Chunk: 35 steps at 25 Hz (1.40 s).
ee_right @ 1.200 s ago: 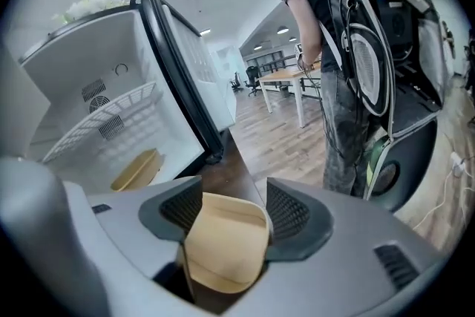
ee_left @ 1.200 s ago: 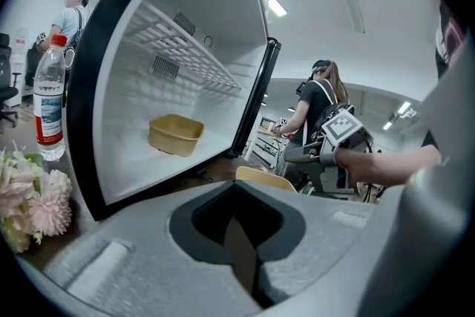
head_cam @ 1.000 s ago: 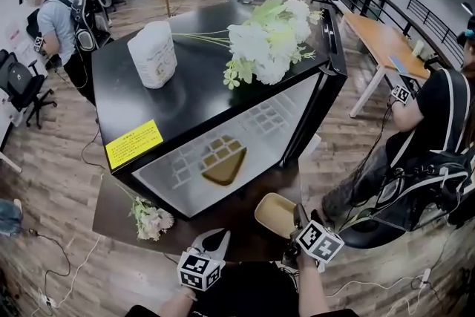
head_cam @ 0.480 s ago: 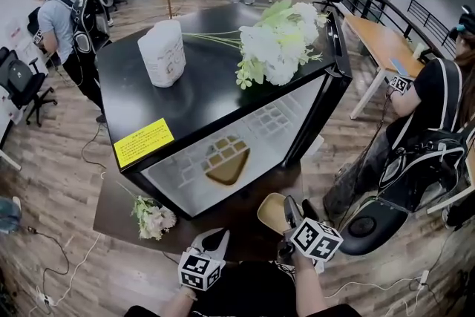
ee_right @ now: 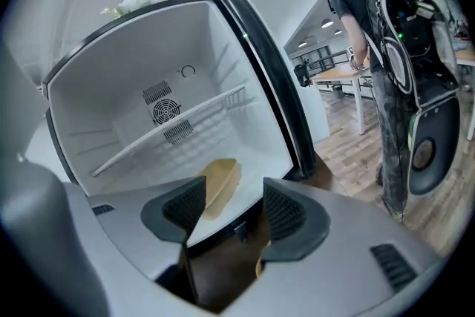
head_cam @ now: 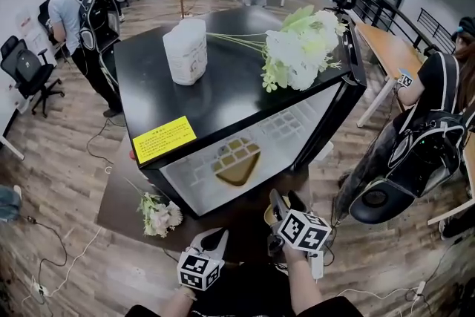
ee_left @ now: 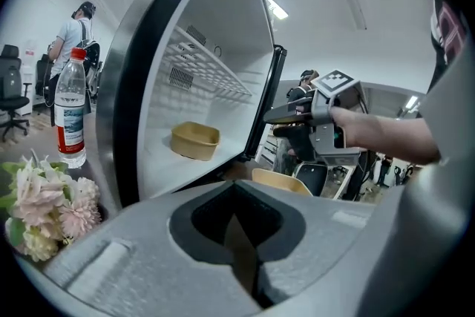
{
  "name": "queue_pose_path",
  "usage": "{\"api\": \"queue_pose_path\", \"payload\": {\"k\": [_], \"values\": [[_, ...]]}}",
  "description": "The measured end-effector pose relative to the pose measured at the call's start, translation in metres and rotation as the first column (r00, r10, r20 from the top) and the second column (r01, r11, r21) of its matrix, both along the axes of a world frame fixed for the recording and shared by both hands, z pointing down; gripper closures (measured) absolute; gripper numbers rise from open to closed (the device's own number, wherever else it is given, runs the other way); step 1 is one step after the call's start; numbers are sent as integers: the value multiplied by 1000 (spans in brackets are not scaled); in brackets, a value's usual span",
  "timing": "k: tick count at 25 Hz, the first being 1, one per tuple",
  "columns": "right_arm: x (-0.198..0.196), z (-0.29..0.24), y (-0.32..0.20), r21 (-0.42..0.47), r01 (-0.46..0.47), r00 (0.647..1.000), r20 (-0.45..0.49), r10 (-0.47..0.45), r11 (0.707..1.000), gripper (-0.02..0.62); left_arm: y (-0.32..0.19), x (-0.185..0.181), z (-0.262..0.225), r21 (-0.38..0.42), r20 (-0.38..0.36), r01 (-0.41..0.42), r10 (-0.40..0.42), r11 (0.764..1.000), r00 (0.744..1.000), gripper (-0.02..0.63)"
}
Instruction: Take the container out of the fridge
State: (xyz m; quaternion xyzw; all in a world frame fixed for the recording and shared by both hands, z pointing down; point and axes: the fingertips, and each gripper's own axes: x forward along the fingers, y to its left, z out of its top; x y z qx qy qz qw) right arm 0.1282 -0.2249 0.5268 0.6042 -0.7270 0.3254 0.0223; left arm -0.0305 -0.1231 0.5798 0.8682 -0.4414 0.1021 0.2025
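A black mini fridge [head_cam: 223,96] stands open on a low dark table [head_cam: 119,208]. A tan container [head_cam: 237,162] lies on its white floor, also seen in the left gripper view [ee_left: 195,140] and the right gripper view [ee_right: 220,185]. A second tan container [ee_left: 280,180] sits on the table before the fridge, mostly hidden under my right gripper [head_cam: 286,200] in the head view. The right gripper [ee_right: 234,208] is open and faces the fridge opening; its jaws have just been closing slightly, with nothing between them. My left gripper [head_cam: 211,240] hangs back at the table's near edge, jaws together and empty.
White flowers [head_cam: 304,48] and a white bag [head_cam: 185,50] lie on the fridge top. Pink flowers [head_cam: 157,214] and a water bottle [ee_left: 71,111] stand on the table at left. The open door [ee_right: 260,78] is at right. A person with a backpack [head_cam: 415,145] stands close at right.
My right gripper has moved up and left toward the fridge opening and now covers the tan container on the table. The left gripper stays put.
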Motion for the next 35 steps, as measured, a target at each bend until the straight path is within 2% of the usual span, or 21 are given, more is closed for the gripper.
{"api": "queue_pose_path", "payload": {"k": [4,10,26,35], "values": [[-24,0,-14,-12,65,998,-20,-65,998,350,1,-9,1,-6,0,31,-31,1000,1000,598],[-46,-2,-38,-14,89,996,-26,-89,996,359,2,-21,2,-10,3,69,-69,998,998,598],[-63,33,-82,-129,83,995,-38,-88,988,380,6,-43,3,-18,17,166,-166,986,986,598],[-74,56,-97,-184,89,994,-41,-98,979,380,14,-62,10,-45,28,239,-237,970,971,598]]}}
